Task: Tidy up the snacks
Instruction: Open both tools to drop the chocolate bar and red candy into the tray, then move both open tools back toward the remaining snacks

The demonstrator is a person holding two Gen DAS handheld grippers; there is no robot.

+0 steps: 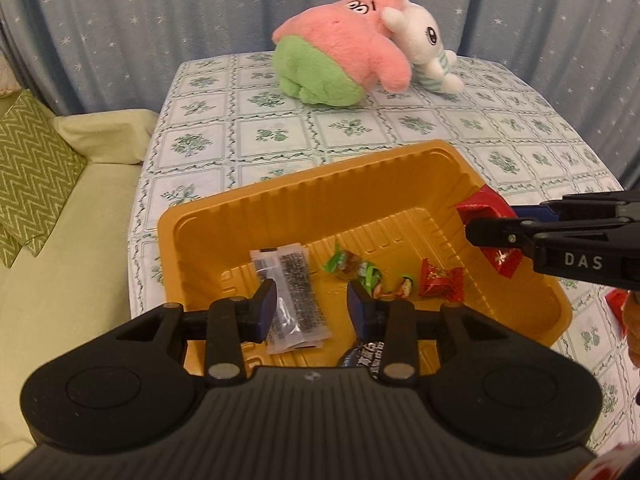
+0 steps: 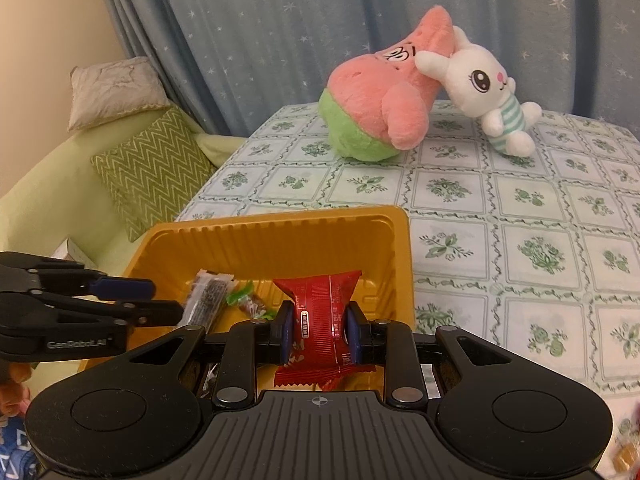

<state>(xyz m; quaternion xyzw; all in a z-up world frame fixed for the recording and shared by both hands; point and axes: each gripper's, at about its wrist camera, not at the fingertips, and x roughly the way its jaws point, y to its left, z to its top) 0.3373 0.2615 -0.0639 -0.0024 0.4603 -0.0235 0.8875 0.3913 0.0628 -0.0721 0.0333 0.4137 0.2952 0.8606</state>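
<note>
An orange plastic tray (image 1: 256, 208) stands on the patterned tablecloth and shows in the right wrist view too (image 2: 276, 228). In it lie a clear grey snack packet (image 1: 294, 292), green-wrapped candies (image 1: 352, 268), a small red candy (image 1: 440, 280) and a dark wrapper (image 1: 360, 356). My left gripper (image 1: 312, 308) is open and empty above the tray's near side. My right gripper (image 2: 318, 330) is shut on a red snack packet (image 2: 320, 300) and holds it over the tray's right rim; the packet also shows in the left wrist view (image 1: 486, 208).
A pink and green starfish plush (image 1: 340, 52) and a white rabbit plush (image 1: 428, 52) lie at the table's far side. A pale green sofa (image 1: 60, 240) with a zigzag cushion (image 1: 32, 168) stands left of the table. More snacks (image 2: 624, 452) lie at the table's near right.
</note>
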